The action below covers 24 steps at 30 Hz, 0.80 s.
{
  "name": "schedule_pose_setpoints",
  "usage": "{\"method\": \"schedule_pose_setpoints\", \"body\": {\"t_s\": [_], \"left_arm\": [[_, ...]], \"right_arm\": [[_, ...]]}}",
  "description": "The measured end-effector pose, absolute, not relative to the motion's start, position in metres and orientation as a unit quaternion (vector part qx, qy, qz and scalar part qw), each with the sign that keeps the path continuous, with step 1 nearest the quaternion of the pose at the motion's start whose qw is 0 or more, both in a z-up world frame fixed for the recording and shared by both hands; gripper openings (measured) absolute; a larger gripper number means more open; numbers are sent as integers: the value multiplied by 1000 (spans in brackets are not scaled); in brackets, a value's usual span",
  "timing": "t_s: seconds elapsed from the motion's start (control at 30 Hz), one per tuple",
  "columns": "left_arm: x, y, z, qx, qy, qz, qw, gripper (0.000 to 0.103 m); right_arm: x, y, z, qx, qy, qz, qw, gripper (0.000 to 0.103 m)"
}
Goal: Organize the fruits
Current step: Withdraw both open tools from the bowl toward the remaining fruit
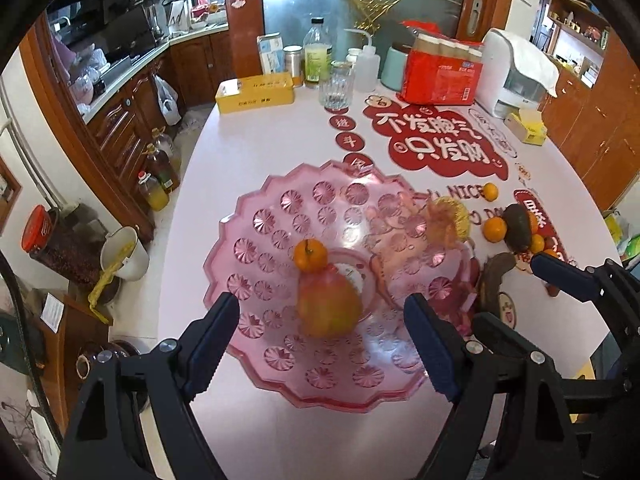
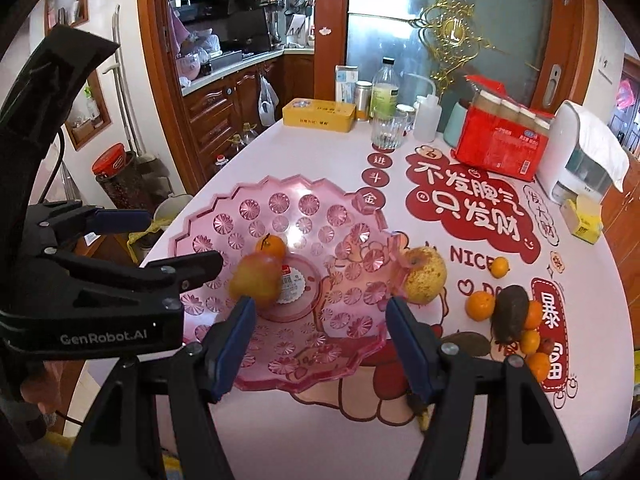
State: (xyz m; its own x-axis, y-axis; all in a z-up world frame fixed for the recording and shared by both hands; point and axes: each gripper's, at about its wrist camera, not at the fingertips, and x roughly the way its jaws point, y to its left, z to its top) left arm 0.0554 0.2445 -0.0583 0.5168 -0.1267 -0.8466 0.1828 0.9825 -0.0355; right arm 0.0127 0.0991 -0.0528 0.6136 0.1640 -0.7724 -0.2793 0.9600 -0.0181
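Observation:
A pink glass fruit plate (image 1: 280, 216) (image 2: 224, 224) stands on the white table. A red-yellow apple (image 1: 328, 308) (image 2: 256, 280) and a tangerine (image 1: 310, 256) (image 2: 272, 246) lie in its middle. My left gripper (image 1: 324, 344) (image 2: 160, 240) hovers open and empty above the apple. My right gripper (image 2: 324, 344) (image 1: 528, 300) is open and empty over the plate's near right rim. A yellow pear (image 2: 424, 280) (image 1: 452, 216) rests against the plate's right edge. Further right lie an avocado (image 2: 510, 312) (image 1: 518, 226) and several tangerines (image 2: 480, 306) (image 1: 494, 230).
At the table's far end stand a yellow tin (image 2: 318, 114), a ribbed glass (image 2: 386, 132), bottles (image 2: 384, 92), a red package (image 2: 500, 148), a white appliance (image 2: 580, 152) and a small yellow box (image 2: 582, 220). A brown fruit (image 2: 468, 340) lies near my right finger. The table edge drops off left.

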Motion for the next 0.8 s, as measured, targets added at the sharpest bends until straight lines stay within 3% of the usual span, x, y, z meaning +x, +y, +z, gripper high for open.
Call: {"method": "schedule_pose_setpoints", "body": {"t_s": [0.8], "left_arm": [[77,130,13,64,429,-80,897,84]], "right_arm": [[28,-54,33,-40,355,83,930,68]]}}
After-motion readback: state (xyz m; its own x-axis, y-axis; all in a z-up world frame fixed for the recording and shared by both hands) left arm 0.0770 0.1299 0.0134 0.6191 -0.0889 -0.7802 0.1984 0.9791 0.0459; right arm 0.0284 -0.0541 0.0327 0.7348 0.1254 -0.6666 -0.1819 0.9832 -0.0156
